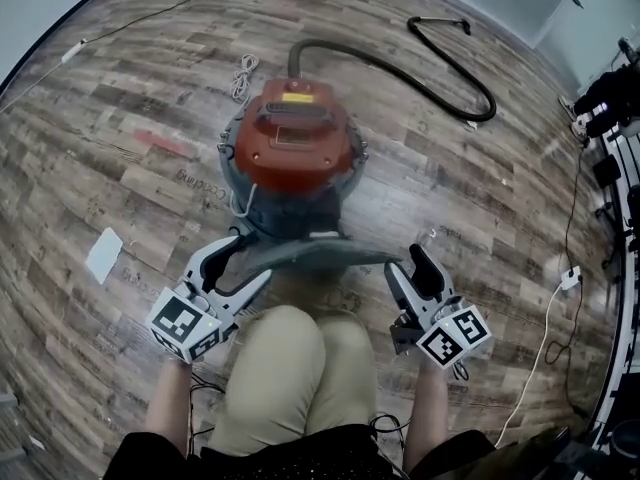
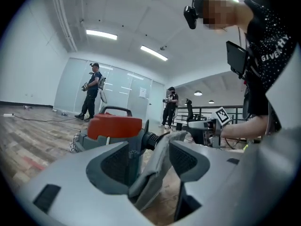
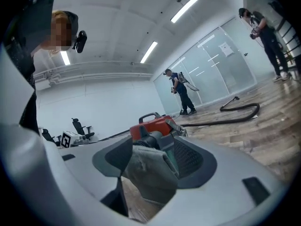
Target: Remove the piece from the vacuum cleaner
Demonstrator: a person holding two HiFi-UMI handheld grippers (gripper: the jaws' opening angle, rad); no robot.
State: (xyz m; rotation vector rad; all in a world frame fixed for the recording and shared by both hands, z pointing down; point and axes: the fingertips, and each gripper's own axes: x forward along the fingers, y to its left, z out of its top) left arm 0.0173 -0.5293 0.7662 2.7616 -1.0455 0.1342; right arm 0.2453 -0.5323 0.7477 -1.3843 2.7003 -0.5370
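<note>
The vacuum cleaner point(image 1: 295, 143) has a red lid on a grey body and stands on the wood floor ahead of me. It also shows in the left gripper view point(image 2: 113, 126) and the right gripper view point(image 3: 153, 124). A grey, cloth-like piece point(image 1: 320, 253) spans between my two grippers just in front of it. My left gripper point(image 1: 240, 258) has its jaws wide apart, and the piece point(image 2: 157, 164) stands edge-on between them, not pinched. My right gripper point(image 1: 410, 263) is also spread wide, with the crumpled end of the piece point(image 3: 150, 168) lying between its pads.
A black hose point(image 1: 440, 68) curls from the vacuum across the floor to the far right. A white sheet point(image 1: 103, 255) lies at left, a coiled cord point(image 1: 243, 76) behind the vacuum, and cables point(image 1: 560, 278) at right. The person's knees point(image 1: 300, 368) are just below the piece. People point(image 2: 91, 91) stand far back.
</note>
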